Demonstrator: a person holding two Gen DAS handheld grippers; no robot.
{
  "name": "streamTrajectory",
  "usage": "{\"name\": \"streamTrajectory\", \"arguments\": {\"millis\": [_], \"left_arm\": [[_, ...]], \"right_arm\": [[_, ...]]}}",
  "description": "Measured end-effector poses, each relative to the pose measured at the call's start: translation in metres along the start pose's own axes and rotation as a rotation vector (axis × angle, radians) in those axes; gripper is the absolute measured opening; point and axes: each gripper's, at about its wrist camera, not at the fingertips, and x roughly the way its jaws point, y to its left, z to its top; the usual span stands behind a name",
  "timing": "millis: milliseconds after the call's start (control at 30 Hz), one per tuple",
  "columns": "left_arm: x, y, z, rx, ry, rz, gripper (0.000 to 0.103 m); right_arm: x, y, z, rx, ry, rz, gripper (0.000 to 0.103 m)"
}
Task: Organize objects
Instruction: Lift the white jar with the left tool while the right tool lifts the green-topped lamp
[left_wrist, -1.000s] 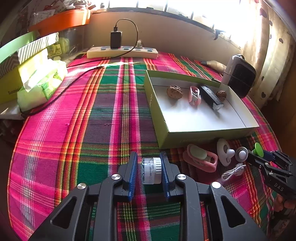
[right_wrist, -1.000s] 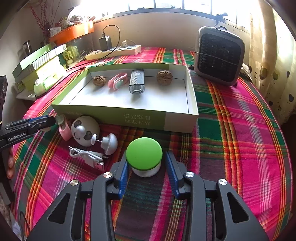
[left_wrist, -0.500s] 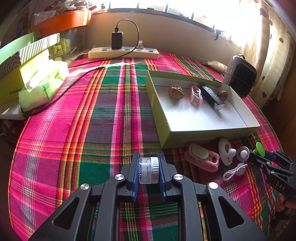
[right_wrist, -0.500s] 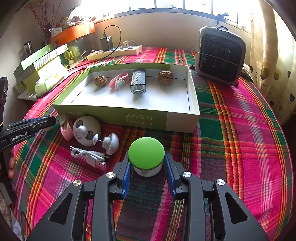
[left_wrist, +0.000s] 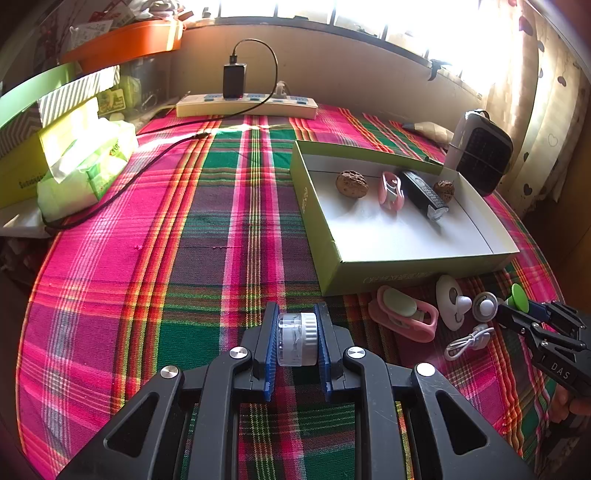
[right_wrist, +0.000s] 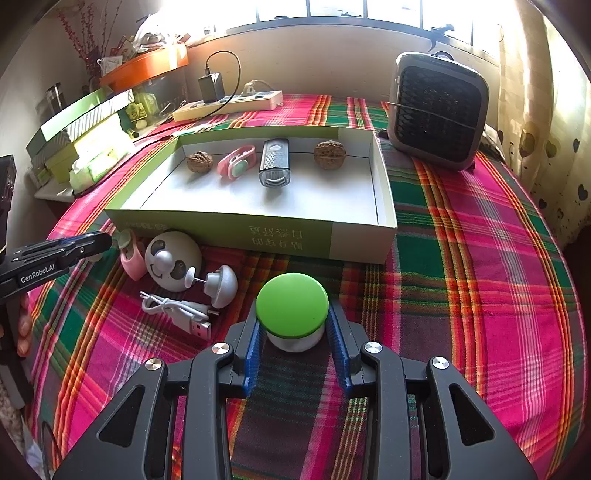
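Note:
My left gripper (left_wrist: 296, 341) is shut on a small clear jar with a white cap (left_wrist: 297, 339), just above the plaid cloth. My right gripper (right_wrist: 293, 328) is shut on a white jar with a green lid (right_wrist: 292, 306), near the front wall of the green box (right_wrist: 221, 230). The box (left_wrist: 314, 218) holds two walnuts (right_wrist: 199, 161) (right_wrist: 329, 154), a pink clip (right_wrist: 236, 164) and a black-and-silver device (right_wrist: 274, 167). A second pink clip (left_wrist: 404, 313), a panda-faced gadget (right_wrist: 173, 260) and a white USB cable (right_wrist: 177, 312) lie outside the box.
A grey heater (right_wrist: 437, 110) stands at the back right. A power strip with a charger (left_wrist: 246, 105) lies by the wall. A tissue pack (left_wrist: 86, 162) and stacked boxes (right_wrist: 79, 129) sit at the left edge. The cloth drops off at the round table's rim.
Both grippers closed from slightly open onto their jars. The left jar and the green-lidded jar now sit a little higher in view.

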Motion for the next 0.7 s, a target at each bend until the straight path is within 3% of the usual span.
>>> {"name": "streamTrajectory", "arguments": {"millis": [400, 467, 533, 700], "left_arm": [[-0.0015, 0.0016, 0.0007, -0.009, -0.001, -0.007, 0.017], [-0.0025, 0.0022, 0.0011, -0.008, -0.005, -0.006, 0.017], [-0.0041, 0.0027, 0.0021, -0.007, -0.01, -0.003, 0.017], [-0.0038, 0.0025, 0.0016, -0.006, -0.007, -0.002, 0.017]], "right_arm": [[-0.0023, -0.0013, 0.0004, 0.007, -0.01, 0.0, 0.033], [-0.0031, -0.0016, 0.0004, 0.007, -0.013, -0.001, 0.03], [-0.0057, -0.0013, 0.0011, 0.005, -0.027, 0.002, 0.019], [-0.006, -0.0027, 0.0006, 0.01, -0.032, 0.008, 0.019]]}}
